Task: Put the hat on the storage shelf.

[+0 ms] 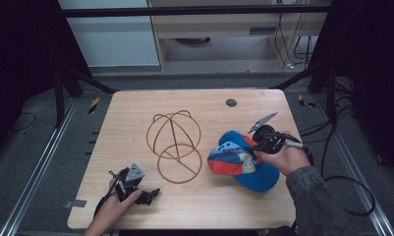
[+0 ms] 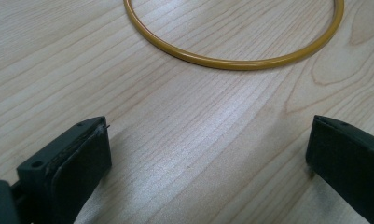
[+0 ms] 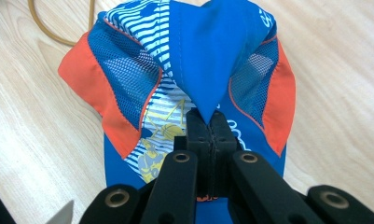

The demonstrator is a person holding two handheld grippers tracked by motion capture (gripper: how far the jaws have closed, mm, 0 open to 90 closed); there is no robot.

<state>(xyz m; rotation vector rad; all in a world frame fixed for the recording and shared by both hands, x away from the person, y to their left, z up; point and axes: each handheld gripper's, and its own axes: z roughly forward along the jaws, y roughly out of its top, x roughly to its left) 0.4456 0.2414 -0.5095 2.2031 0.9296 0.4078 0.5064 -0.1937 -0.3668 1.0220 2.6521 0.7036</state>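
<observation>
Cap (image 3: 208, 60): blue, with orange and mesh panels; lies at the table's right side, beside the wire frame.
Right gripper (image 3: 210, 122): jaws pinched together on a fold of the cap's blue fabric.
Left gripper (image 2: 208, 154): jaws spread wide, holding nothing, low over the table (image 1: 135, 105) near its front left corner.
Wire frame (image 1: 174, 145): yellow-brown hoops, mid-table; its bottom ring lies just ahead of the left gripper.

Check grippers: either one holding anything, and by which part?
Right gripper is shut on the blue cap, pinching a fold of its blue fabric panel. Left gripper is open over bare table, holding nothing.
</observation>
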